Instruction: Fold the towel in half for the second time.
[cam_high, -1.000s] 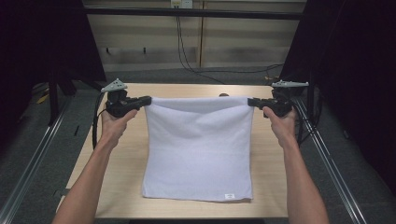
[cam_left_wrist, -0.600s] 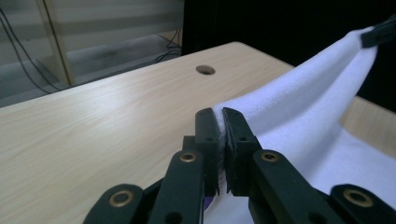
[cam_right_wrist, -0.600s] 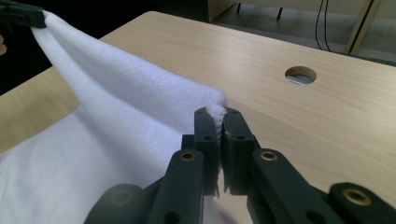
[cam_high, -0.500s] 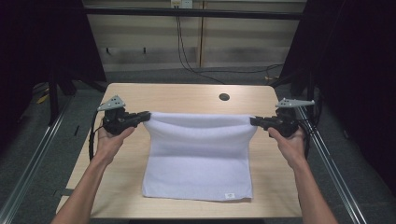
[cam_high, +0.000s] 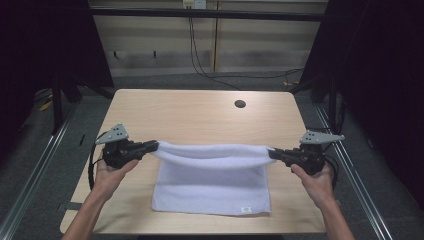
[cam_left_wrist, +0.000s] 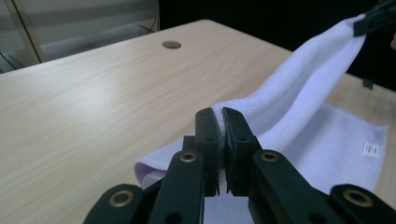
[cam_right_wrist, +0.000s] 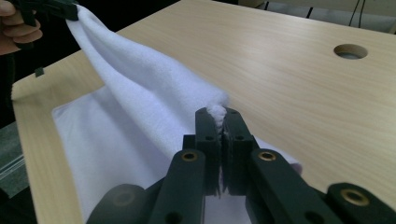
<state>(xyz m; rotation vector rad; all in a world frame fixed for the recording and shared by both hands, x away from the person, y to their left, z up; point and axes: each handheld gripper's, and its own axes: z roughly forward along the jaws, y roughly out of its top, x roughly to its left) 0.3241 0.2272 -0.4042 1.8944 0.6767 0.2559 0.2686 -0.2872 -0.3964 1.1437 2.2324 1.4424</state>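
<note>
The left tool (cam_high: 152, 146) pinches one corner of the white towel (cam_high: 212, 185). The right tool (cam_high: 272, 153) pinches the other corner. The towel hangs between them, its lower part flat on the table (cam_high: 190, 110)

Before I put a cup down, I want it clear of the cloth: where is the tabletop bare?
The far half of the light wooden table is bare, from the lifted fold of the white towel back to the round cable hole. The near half is crowded: towel, left gripper, right gripper.
</note>
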